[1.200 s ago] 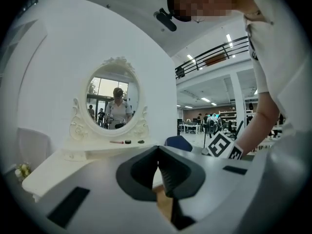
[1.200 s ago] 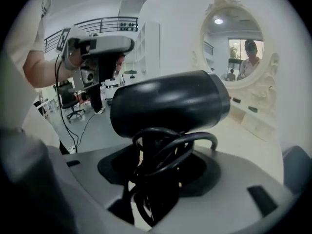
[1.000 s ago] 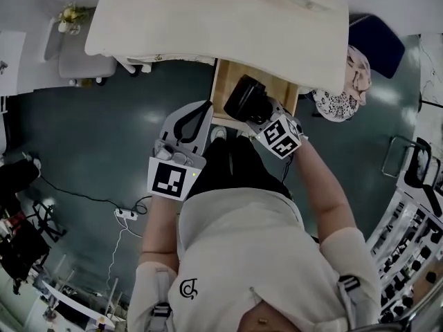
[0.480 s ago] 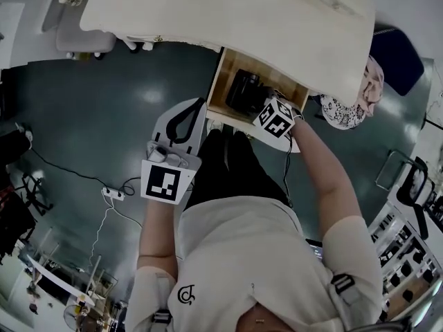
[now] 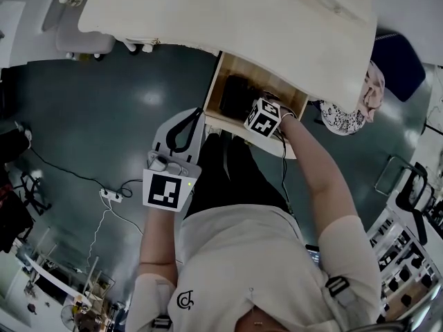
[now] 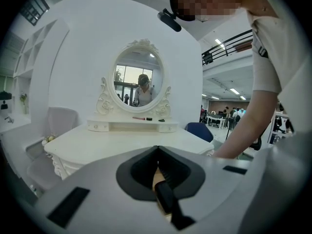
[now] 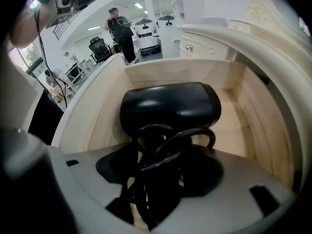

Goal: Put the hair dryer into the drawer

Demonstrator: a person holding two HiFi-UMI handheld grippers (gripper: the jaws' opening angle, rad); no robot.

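1. Hair dryer (image 7: 170, 104): black. It lies inside the open drawer (image 7: 243, 106), body toward 12 o'clock in the right gripper view, handle and coiled cord (image 7: 165, 145) trailing toward 6 o'clock.
2. Right gripper (image 7: 161, 169): pointed steeply down into the drawer. Its jaws are spread and have just been opening. The handle and cord sit between them, and the pads no longer appear to press.
3. Left gripper (image 6: 157, 152): jaws pressed together with nothing between them. In the head view it is outside the drawer, at its 8 o'clock.
4. Hazard, snagging: the cord loops rise up between the right jaws. A lift straight out could hook a loop and drag the dryer up with it.
5. Hazard, closing: loose cord standing high may jam against the dressing table (image 5: 228, 19) when the drawer is pushed in.
6. Hazard, overhang: the tabletop edge covers the drawer's 12 o'clock side, so a careless withdrawal could knock it.
7. Obstruction: the person's legs (image 5: 232, 175) stand just beside the drawer front, at its 6 o'clock.
8. Surroundings in the head view, none obstructing:
   - blue chair (image 5: 394, 50) at 2 o'clock of the drawer
   - patterned fabric (image 5: 342, 116) at 3 o'clock
   - floor power strip (image 5: 111, 196) at 8 o'clock, well apart
   - mirror (image 6: 140, 79) on the table
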